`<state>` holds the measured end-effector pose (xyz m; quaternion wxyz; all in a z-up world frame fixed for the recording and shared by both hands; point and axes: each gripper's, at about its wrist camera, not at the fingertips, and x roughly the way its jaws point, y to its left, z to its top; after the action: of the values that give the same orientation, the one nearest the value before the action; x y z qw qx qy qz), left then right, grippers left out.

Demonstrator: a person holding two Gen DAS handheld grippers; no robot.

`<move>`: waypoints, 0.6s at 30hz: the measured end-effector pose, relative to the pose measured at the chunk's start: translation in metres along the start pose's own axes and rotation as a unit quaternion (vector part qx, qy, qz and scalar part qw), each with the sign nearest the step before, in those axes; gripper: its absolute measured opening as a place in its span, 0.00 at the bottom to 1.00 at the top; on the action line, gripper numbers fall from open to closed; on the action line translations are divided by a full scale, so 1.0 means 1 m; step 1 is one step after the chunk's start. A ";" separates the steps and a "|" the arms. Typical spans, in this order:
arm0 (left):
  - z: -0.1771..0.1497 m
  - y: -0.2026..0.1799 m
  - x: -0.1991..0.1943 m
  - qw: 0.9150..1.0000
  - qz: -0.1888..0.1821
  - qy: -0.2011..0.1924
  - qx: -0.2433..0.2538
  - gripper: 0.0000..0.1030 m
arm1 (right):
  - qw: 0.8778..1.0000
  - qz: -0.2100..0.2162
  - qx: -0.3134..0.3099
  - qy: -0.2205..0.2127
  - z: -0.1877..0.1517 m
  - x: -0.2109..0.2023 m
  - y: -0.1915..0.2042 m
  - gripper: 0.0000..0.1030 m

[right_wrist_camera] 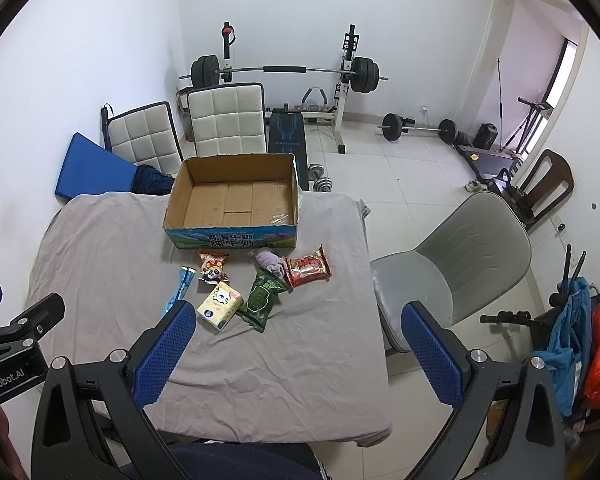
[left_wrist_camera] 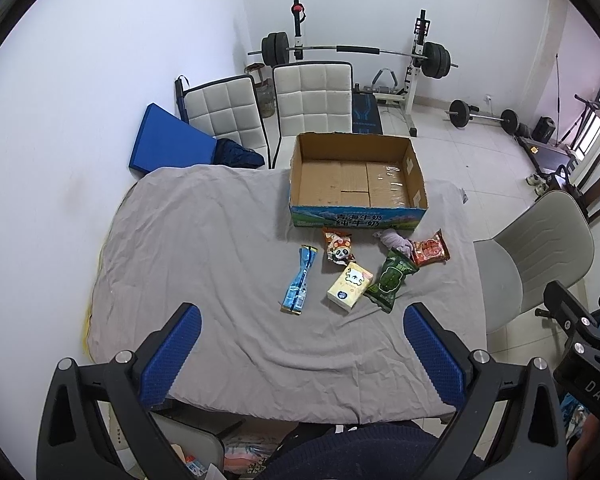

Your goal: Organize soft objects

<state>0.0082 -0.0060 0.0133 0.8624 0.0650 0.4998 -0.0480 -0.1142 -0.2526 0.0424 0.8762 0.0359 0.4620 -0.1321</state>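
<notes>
An open cardboard box (left_wrist_camera: pixel 358 204) (right_wrist_camera: pixel 232 236) stands empty at the far side of a table with a grey cloth (left_wrist_camera: pixel 204 248) (right_wrist_camera: pixel 112 248). In front of it lie a blue packet (left_wrist_camera: pixel 299 280) (right_wrist_camera: pixel 177 290), a panda snack bag (left_wrist_camera: pixel 339 246) (right_wrist_camera: pixel 214 266), a yellow tissue pack (left_wrist_camera: pixel 350 286) (right_wrist_camera: pixel 220 306), a green pouch (left_wrist_camera: pixel 390 286) (right_wrist_camera: pixel 262 300), a red packet (left_wrist_camera: pixel 430 249) (right_wrist_camera: pixel 307 267) and a purple cloth (left_wrist_camera: pixel 394 240) (right_wrist_camera: pixel 271 261). My left gripper (left_wrist_camera: pixel 302 354) and right gripper (right_wrist_camera: pixel 300 354) are open and empty, above the near table edge.
Two white padded chairs (left_wrist_camera: pixel 312 96) and a blue mat (left_wrist_camera: pixel 168 140) stand behind the table. A grey chair (right_wrist_camera: pixel 460 256) stands to the right. A barbell rack (right_wrist_camera: pixel 284 76), weights and a dark wooden chair (right_wrist_camera: pixel 548 184) are on the tiled floor.
</notes>
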 end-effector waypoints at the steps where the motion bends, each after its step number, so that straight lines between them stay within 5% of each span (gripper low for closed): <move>1: 0.001 0.000 0.000 1.000 0.000 -0.001 0.000 1.00 | 1.000 0.000 0.000 -0.001 0.000 0.000 0.000 1.00; 18: 0.004 -0.008 -0.003 1.000 -0.002 -0.005 0.008 1.00 | 1.000 0.010 0.002 -0.002 0.003 0.003 -0.004 1.00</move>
<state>0.0094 -0.0144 0.0171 0.8642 0.0704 0.4952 -0.0542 -0.1112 -0.2575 0.0420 0.8783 0.0417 0.4599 -0.1242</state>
